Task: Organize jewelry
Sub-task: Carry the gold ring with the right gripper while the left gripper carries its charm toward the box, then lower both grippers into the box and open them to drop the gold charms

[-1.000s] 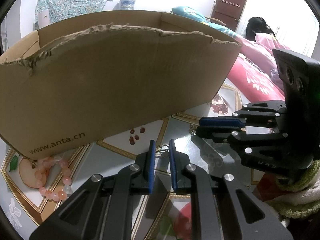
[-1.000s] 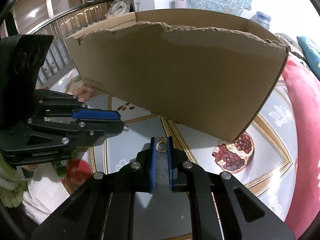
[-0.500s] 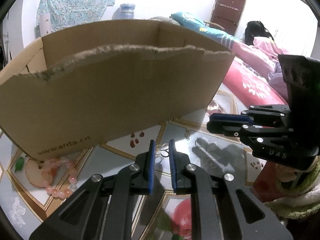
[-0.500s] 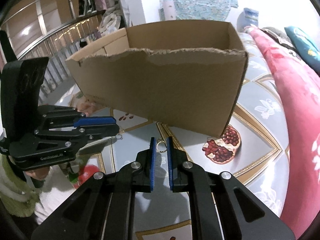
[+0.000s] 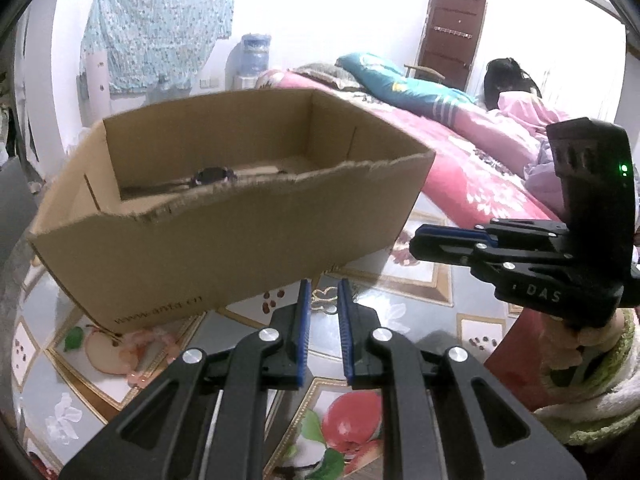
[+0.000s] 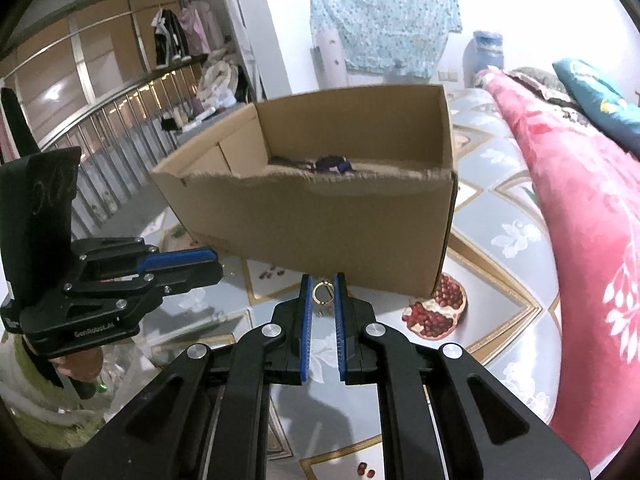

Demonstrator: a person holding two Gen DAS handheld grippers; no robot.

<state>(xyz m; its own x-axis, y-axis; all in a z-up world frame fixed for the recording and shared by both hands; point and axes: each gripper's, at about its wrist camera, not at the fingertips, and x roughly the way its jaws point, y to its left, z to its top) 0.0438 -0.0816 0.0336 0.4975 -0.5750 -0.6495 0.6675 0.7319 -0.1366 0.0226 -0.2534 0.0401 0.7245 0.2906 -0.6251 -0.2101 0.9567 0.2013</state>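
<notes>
The right gripper (image 6: pixel 323 294) is closed on a small gold ring (image 6: pixel 322 293), pinched between its blue pads (image 6: pixel 305 312) near their tips. The ring stands on edge with its opening toward the camera, so its axis runs along the fingers rather than across them. It hangs above the table (image 6: pixel 500 236), just in front of the near wall of the box (image 6: pixel 320 232).

The left gripper (image 5: pixel 324 300) has its jaws drawn close, with a thin pale wire piece (image 5: pixel 324 300) between the pad tips; it looks like a small earring, but the picture is too blurred to tell whether the pads press on it or which way it points. In the right wrist view this gripper (image 6: pixel 212 264) sits to the left, level, aimed toward the box.

The box (image 5: pixel 240 240) is open-topped cardboard with a torn near edge, its long axis running left to right across the left wrist view. Inside, on the floor of the box, lies 1 dark watch-like item (image 5: pixel 212 176), its strap stretched along the box's length. A pink bead bracelet (image 5: pixel 140 344) lies on the table by the box's near left corner.
</notes>
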